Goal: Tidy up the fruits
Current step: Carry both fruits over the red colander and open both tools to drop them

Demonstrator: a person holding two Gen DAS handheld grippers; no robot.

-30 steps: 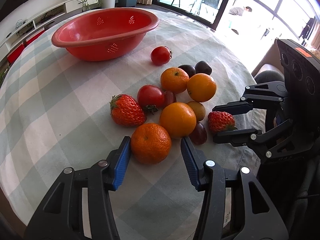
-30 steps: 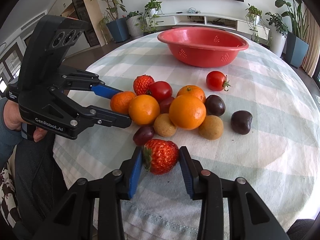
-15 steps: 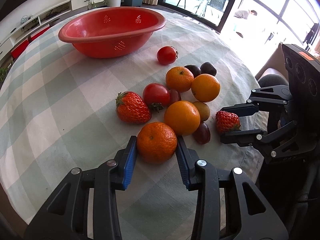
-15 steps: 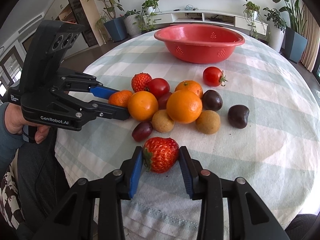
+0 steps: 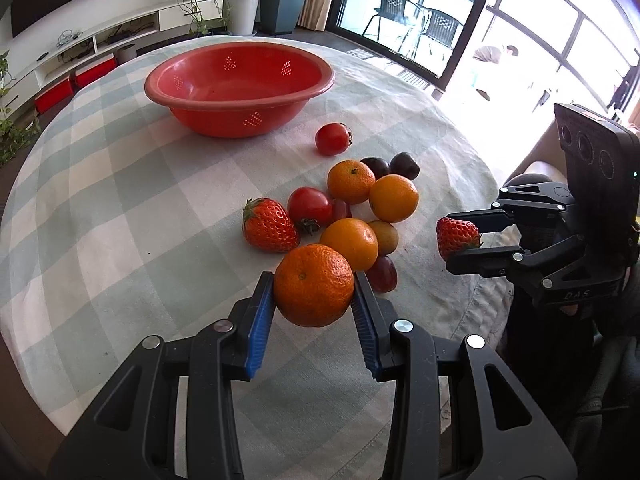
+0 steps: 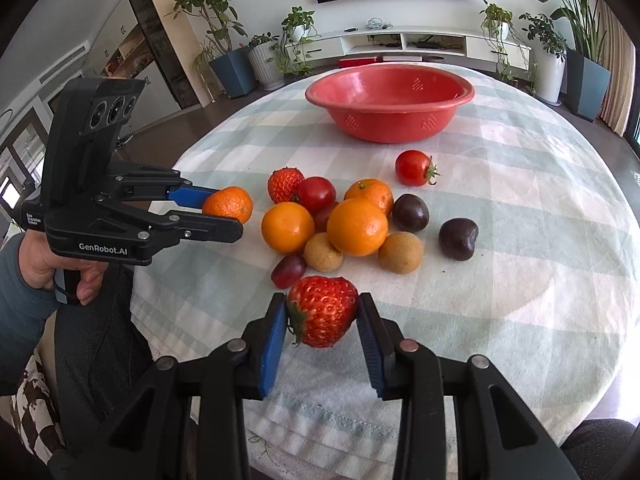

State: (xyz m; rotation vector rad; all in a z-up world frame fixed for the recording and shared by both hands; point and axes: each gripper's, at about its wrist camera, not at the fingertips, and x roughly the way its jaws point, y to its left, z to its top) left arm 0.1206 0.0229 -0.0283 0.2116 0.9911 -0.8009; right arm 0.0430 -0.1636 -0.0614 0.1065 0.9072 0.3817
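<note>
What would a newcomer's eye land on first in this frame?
Two fruits held at once: the left gripper clamps a mandarin near the table's front edge, and the right gripper pinches a strawberry. Behind them lies a heap of fruit, and farther back stands an empty red bowl.

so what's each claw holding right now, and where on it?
Left claw grips a mandarin across its sides. Right claw pinches a strawberry across its sides, leafy end towards the left pad.
</note>
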